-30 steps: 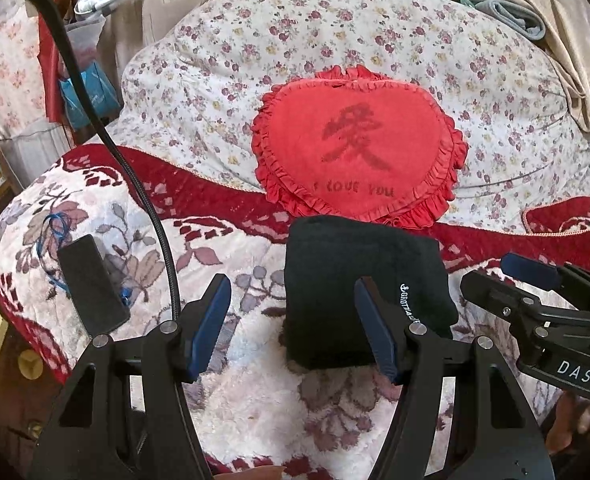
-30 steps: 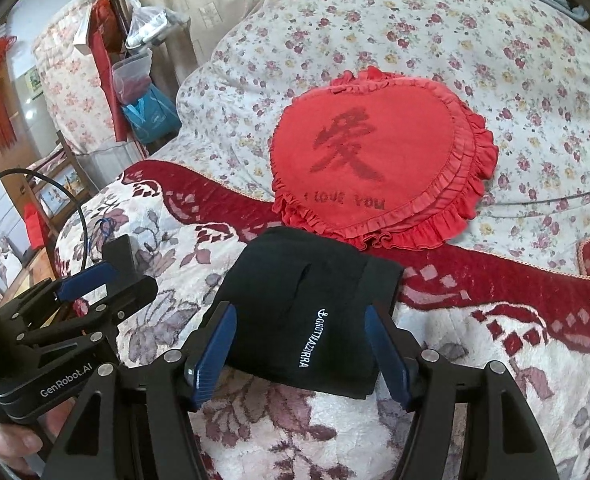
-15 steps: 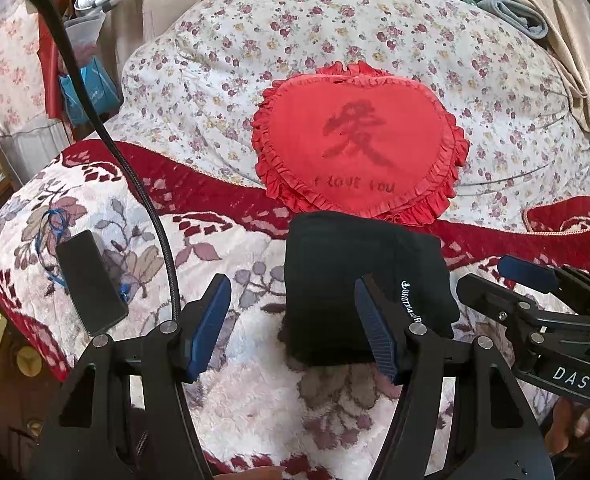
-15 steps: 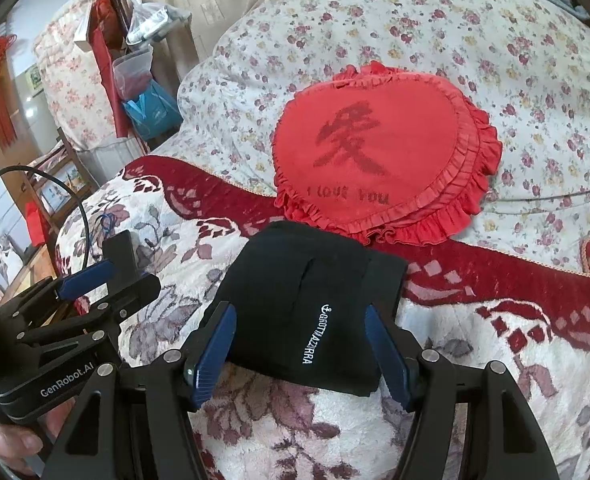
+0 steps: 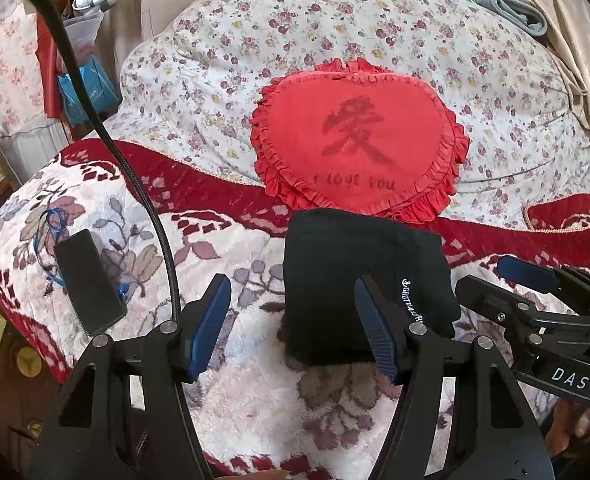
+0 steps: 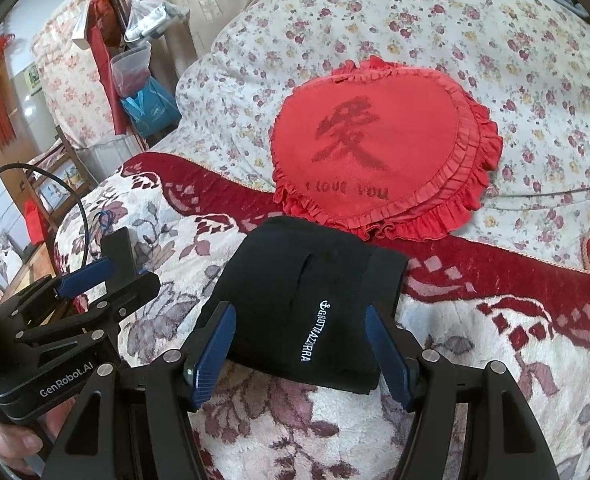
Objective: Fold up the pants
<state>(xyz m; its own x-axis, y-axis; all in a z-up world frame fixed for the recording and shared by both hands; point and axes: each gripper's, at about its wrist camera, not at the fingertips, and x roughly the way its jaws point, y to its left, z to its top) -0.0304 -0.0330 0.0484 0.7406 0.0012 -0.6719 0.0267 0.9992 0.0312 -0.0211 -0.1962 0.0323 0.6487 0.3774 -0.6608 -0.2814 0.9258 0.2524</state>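
Observation:
Black pants (image 5: 347, 276) lie folded into a compact rectangle on the floral blanket, with white lettering on one side; they also show in the right wrist view (image 6: 303, 304). My left gripper (image 5: 293, 322) is open and empty, held just in front of the bundle's left part. My right gripper (image 6: 301, 354) is open and empty, straddling the bundle's near edge without touching it. The right gripper also shows at the right edge of the left wrist view (image 5: 535, 296), and the left gripper shows at the left of the right wrist view (image 6: 75, 292).
A red heart-shaped cushion (image 5: 359, 144) lies right behind the pants on a big floral pillow (image 5: 215, 64). A black phone (image 5: 89, 282) and a blue cord lie on the blanket (image 5: 235, 392) at left. A black cable (image 5: 135, 184) arcs over the blanket. Clutter stands beyond the bed's left edge.
Both grippers have drawn back slightly from the folded pants. The pants have not moved.

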